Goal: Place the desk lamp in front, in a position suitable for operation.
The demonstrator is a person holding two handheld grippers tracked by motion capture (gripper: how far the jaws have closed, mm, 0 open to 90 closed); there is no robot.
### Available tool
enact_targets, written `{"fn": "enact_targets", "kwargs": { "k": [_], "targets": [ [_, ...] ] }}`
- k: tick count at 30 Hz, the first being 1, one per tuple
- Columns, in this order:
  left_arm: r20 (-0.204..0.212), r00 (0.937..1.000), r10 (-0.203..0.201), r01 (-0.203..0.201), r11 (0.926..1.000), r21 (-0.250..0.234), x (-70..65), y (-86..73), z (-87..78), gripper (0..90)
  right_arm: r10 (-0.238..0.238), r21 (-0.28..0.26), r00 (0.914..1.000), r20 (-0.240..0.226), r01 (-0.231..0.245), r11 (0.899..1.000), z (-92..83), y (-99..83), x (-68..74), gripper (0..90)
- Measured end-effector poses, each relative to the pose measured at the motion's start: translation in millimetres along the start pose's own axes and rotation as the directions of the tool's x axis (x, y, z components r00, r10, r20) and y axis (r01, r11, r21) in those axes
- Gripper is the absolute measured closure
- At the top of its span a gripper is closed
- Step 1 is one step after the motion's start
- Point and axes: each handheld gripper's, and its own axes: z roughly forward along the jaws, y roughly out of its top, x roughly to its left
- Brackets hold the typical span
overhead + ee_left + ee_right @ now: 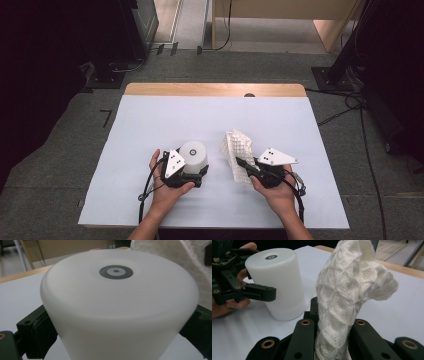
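A white, smooth cylinder [193, 154] with a small grey disc on its top stands upright on the white sheet. My left gripper [192, 170] is shut on it low down. In the left gripper view the pads [40, 335] press on both sides of the cylinder [117, 310]. To its right, a white waffle-weave cloth [235, 150] rises bunched and upright from my right gripper [242, 165]. That gripper [332, 340] is shut on the cloth [347, 290], pinching its lower part. The right gripper view also takes in the cylinder [279, 282] with a left gripper finger [259, 293] against its side.
The white sheet [165, 120] covers most of the wooden table [215, 90], whose far edge shows bare. The far half of the sheet holds nothing. Dark stand bases [332, 77] and cables [350, 107] lie on the grey floor around the table.
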Motion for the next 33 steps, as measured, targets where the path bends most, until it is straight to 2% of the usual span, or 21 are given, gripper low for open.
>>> {"fn": "enact_targets", "kwargs": {
  "k": [2,3,6,9,12,13,14,15,16,17,18,19,20,21,22,23,24,26,27,31,33],
  "targets": [
    [-0.076,0.9968,-0.023,0.023,0.9997,0.011,-6.1,0.6,0.0,0.1,-0.003,-0.003,1.0,0.0,0.003,1.0,-0.2,0.7,-0.1,79.6],
    [-0.106,0.9931,-0.05,0.053,0.9984,0.021,-8.6,1.3,1.3,0.1,-0.002,-0.001,1.0,-0.002,0.002,1.0,-0.4,1.0,-0.1,79.6],
    [-0.17,0.9812,-0.091,0.101,0.9935,0.053,-14.7,1.4,6.2,3.8,-0.002,-0.001,1.0,-0.002,0.002,1.0,0.5,0.7,0.0,79.6],
    [-0.184,0.9791,-0.086,0.097,0.994,0.051,-17.8,0.8,6.2,7.7,-0.003,0.002,1.0,-0.004,0.003,1.0,0.6,0.3,0.8,79.6],
    [-0.148,0.9859,-0.078,0.087,0.9945,0.058,-12.7,1.3,5.0,8.0,0.0,-0.004,1.0,-0.006,0.0,1.0,-1.0,1.3,0.7,79.6],
    [-0.119,0.9901,-0.075,0.083,0.9948,0.06,-9.4,1.6,4.6,8.0,0.0,-0.008,1.0,-0.008,0.0,1.0,-1.7,1.8,0.6,79.6],
    [-0.058,0.9936,-0.097,0.1,0.9937,0.051,-4.5,2.2,3.7,8.0,0.005,-0.012,0.9999,-0.012,-0.005,1.0,-2.5,2.5,0.8,79.6],
    [-0.01,0.9934,-0.114,0.115,0.9926,0.041,-1.4,2.8,2.8,8.1,0.006,-0.02,0.9998,-0.02,-0.006,1.0,-4.0,4.0,1.1,79.6],
    [0.074,0.9877,-0.137,0.135,0.9902,0.034,3.2,4.2,2.0,8.1,0.006,-0.027,0.9996,-0.027,-0.007,1.0,-4.8,5.1,1.8,79.6],
    [0.173,0.971,-0.165,0.161,0.9863,0.037,7.8,5.8,1.8,8.1,0.004,-0.037,0.9994,-0.033,-0.005,0.999,-6.4,7.0,2.9,79.6],
    [0.283,0.938,-0.201,0.198,0.9794,0.04,11.3,7.2,2.2,8.1,0.002,-0.05,0.999,-0.045,-0.004,0.999,-8.3,9.2,4.7,79.5],
    [0.376,0.8983,-0.227,0.226,0.9729,0.047,13.8,8.0,2.6,8.1,0.0,-0.065,0.9985,-0.055,-0.004,0.998,-9.8,11.5,7.3,79.5],
    [0.436,0.8657,-0.247,0.252,0.9667,0.048,13.5,8.7,2.7,8.1,-0.006,-0.077,0.998,-0.063,0.001,0.997,-11.4,13.8,10.1,79.4],
    [0.479,0.8427,-0.245,0.25,0.9667,0.056,12.4,9.8,3.3,8.1,-0.018,-0.087,0.9975,-0.068,0.013,0.996,-12.7,16.1,13.2,79.3],
    [0.51,0.8274,-0.236,0.234,0.9699,0.069,9.6,11.3,4.1,8.1,-0.027,-0.097,0.997,-0.072,0.02,0.995,-13.7,18.1,16.6,79.3],
    [0.527,0.825,-0.205,0.2,0.9774,0.068,4.5,12.6,4.1,8.1,-0.038,-0.103,0.9961,-0.08,0.029,0.994,-14.3,19.8,19.5,79.3],
    [0.531,0.8251,-0.192,0.186,0.9804,0.066,1.3,13.2,4.3,8.1,-0.049,-0.111,0.9951,-0.086,0.04,0.993,-14.5,21.6,23.2,79.3],
    [0.547,0.8163,-0.185,0.171,0.9823,0.078,-4.1,14.3,5.5,8.1,-0.06,-0.115,0.9936,-0.096,0.049,0.992,-14.3,23.1,28.2,79.3],
    [0.56,0.807,-0.187,0.173,0.9818,0.078,-5.5,14.7,6.0,8.1,-0.066,-0.112,0.9928,-0.1,0.055,0.992,-13.5,23.5,30.5,79.3],
    [0.578,0.7856,-0.22,0.217,0.9732,0.074,-0.9,16.3,4.8,8.1,-0.079,-0.088,0.9912,-0.106,0.07,0.994,-7.9,20.8,35.0,79.3],
    [0.585,0.7737,-0.243,0.255,0.9649,0.063,6.2,17.6,2.3,8.1,-0.074,-0.073,0.9902,-0.118,0.066,0.995,-5.7,19.2,34.7,79.3]
  ]
}}
